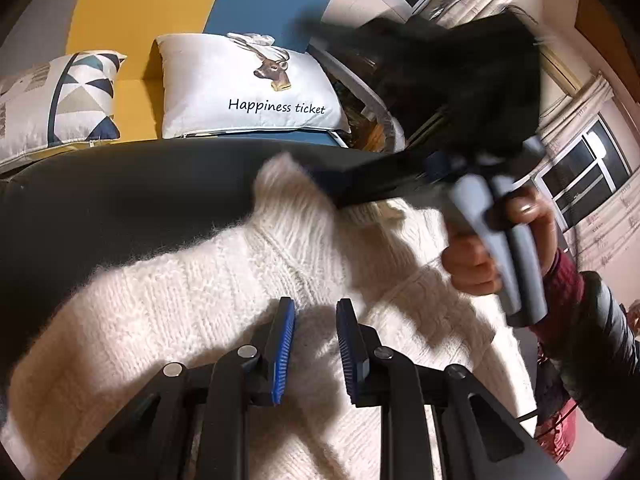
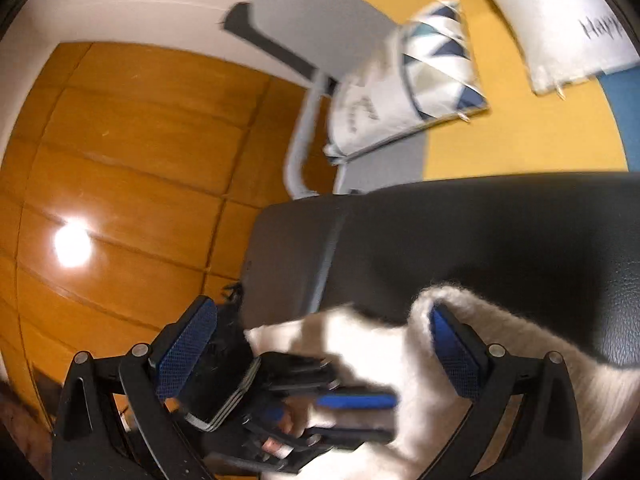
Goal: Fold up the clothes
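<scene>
Fluffy white knitted sweater (image 1: 224, 300) lies spread on the black leather worktop (image 1: 120, 200). Left gripper (image 1: 316, 344) hovers above it, jaws narrowly parted, holding nothing. Right gripper (image 2: 320, 354) has jaws wide, one blue pad (image 2: 454, 354) beside a raised sweater edge.

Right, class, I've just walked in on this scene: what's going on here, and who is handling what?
A person is folding a fluffy white knit sweater spread on a dark padded surface, using a handheld gripper in each hand. The left gripper hovers over the sweater's middle, jaws slightly apart and empty. The right gripper is wide open over the sweater's edge, holding nothing. Two pillows lean against the yellow and blue backing behind. No fold looks finished yet.
</scene>
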### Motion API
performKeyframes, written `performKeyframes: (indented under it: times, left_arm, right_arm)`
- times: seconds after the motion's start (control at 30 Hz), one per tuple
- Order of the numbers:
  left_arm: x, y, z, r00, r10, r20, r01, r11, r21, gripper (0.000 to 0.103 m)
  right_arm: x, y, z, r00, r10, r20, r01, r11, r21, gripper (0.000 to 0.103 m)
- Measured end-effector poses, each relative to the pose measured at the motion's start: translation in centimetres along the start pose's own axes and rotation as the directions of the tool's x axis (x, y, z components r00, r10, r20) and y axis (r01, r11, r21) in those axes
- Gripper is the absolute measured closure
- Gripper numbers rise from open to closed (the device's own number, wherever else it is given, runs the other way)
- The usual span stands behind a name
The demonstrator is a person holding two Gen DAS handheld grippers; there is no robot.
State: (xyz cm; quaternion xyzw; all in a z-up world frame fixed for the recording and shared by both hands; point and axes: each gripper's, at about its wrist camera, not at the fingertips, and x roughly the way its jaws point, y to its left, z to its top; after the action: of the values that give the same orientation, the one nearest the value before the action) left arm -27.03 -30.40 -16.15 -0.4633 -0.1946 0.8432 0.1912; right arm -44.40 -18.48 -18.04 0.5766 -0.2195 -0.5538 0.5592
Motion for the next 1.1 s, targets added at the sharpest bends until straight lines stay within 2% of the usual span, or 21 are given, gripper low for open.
performKeyframes:
  times: [0.1,0.17,0.33,0.47,0.53,0.57,0.67,0.73,0.8,0.87,0.93,0.97,1.03,1.1]
  left_arm:
    - [-0.2,-0.5,0.4,1.000,0.026,-0.004,-0.026,1.000,0.018,0.082]
    - [-0.3,-0.9,0.9,0.999,0.048,-0.002,-0.048,0.998,0.042,0.082]
    - [0.2,-1.5,2.8,0.997,0.077,0.005,-0.077,0.993,0.090,0.082]
    - [1.3,-1.5,4.5,0.996,0.090,-0.009,-0.089,0.990,0.107,0.082]
    - [2.2,-1.0,4.9,0.992,0.122,-0.035,-0.118,0.988,0.103,0.082]
    - [2.5,-0.7,5.0,0.990,0.135,-0.047,-0.130,0.987,0.099,0.087]
    - [2.0,0.5,4.8,0.993,0.114,-0.021,-0.114,0.993,0.011,0.091]
    - [1.5,1.0,4.4,0.994,0.106,0.004,-0.106,0.994,-0.022,0.091]
    - [0.7,1.2,4.2,0.993,0.115,0.033,-0.114,0.993,-0.036,0.090]
    - [0.5,0.9,4.6,0.989,0.145,0.034,-0.144,0.989,-0.013,0.090]
    - [0.5,0.3,5.1,0.986,0.165,0.029,-0.166,0.986,0.023,0.090]
    - [0.6,0.0,5.4,0.984,0.176,0.025,-0.177,0.983,0.045,0.089]
    - [1.3,-1.3,5.6,0.976,0.217,-0.007,-0.213,0.964,0.159,0.087]
    - [2.1,-2.7,5.9,0.965,0.261,-0.033,-0.243,0.931,0.271,0.087]
  right_arm:
    - [0.0,0.3,-0.2,0.998,-0.063,0.001,0.063,0.998,0.001,0.000]
    - [-1.2,1.7,-0.9,0.996,-0.084,-0.006,0.084,0.995,-0.046,0.000]
    - [-6.5,3.3,-3.0,0.993,-0.114,0.017,0.115,0.989,-0.095,0.000]
    - [-8.3,1.9,-4.8,0.986,-0.162,-0.026,0.160,0.984,-0.081,0.000]
    - [-8.9,0.9,-5.6,0.983,-0.181,-0.032,0.179,0.982,-0.066,0.000]
    - [-9.3,0.6,-5.9,0.982,-0.190,-0.019,0.189,0.980,-0.058,0.000]
    - [-10.4,-0.4,-6.7,0.976,-0.218,0.020,0.218,0.975,-0.034,0.001]
    - [-11.2,-1.1,-7.2,0.971,-0.236,0.046,0.237,0.971,-0.018,0.007]
    - [-11.9,-1.8,-7.8,0.964,-0.255,0.071,0.256,0.967,-0.001,0.022]
    - [-12.7,-2.5,-8.3,0.957,-0.274,0.096,0.273,0.962,0.017,0.028]
    - [-13.4,-3.2,-8.8,0.949,-0.293,0.120,0.291,0.956,0.034,0.025]
    - [-13.3,-2.2,-8.8,0.940,-0.320,0.115,0.322,0.947,-0.002,0.018]
    - [-12.3,-0.5,-9.0,0.910,-0.406,0.080,0.412,0.907,-0.083,0.017]
    - [-11.3,0.5,-9.8,0.869,-0.491,0.062,0.493,0.851,-0.178,0.017]
